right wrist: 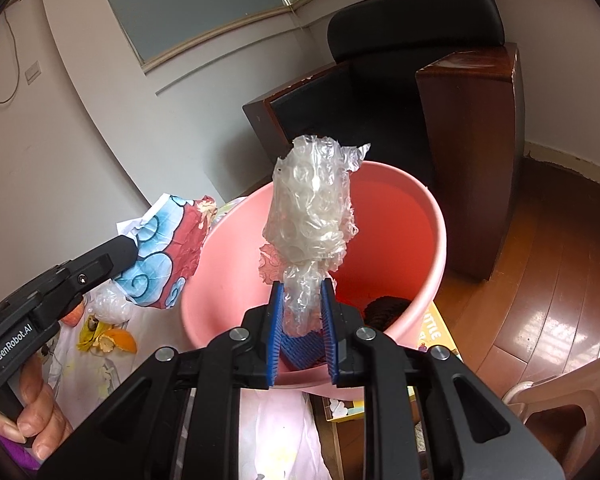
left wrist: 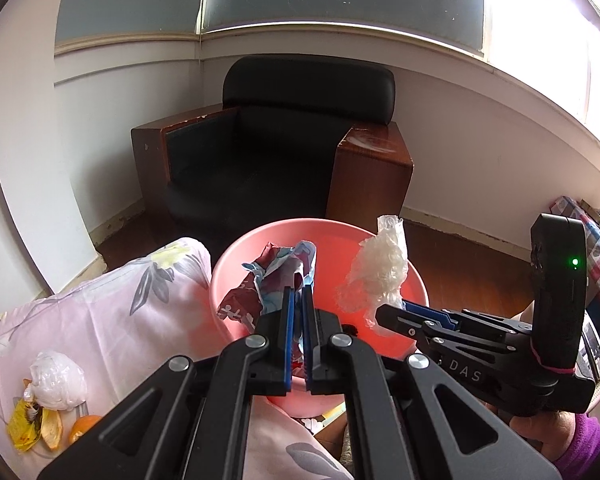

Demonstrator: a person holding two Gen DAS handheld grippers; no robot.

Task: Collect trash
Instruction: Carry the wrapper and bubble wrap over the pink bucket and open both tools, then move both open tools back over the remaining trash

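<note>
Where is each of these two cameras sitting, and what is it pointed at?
Left wrist: on the left gripper, looking along its fingers at the patterned wrapper over the pink bin; right gripper shows.
Right wrist: on the right gripper, facing its clear plastic wad; left gripper and a hand show.
Shared: bin, armchair, both pieces.

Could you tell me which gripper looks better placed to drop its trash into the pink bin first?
Probably the right gripper: its bubble wrap stands over the pink bin opening. The left gripper holds its crumpled wrapper at the rim's outer side in the right wrist view.
</note>
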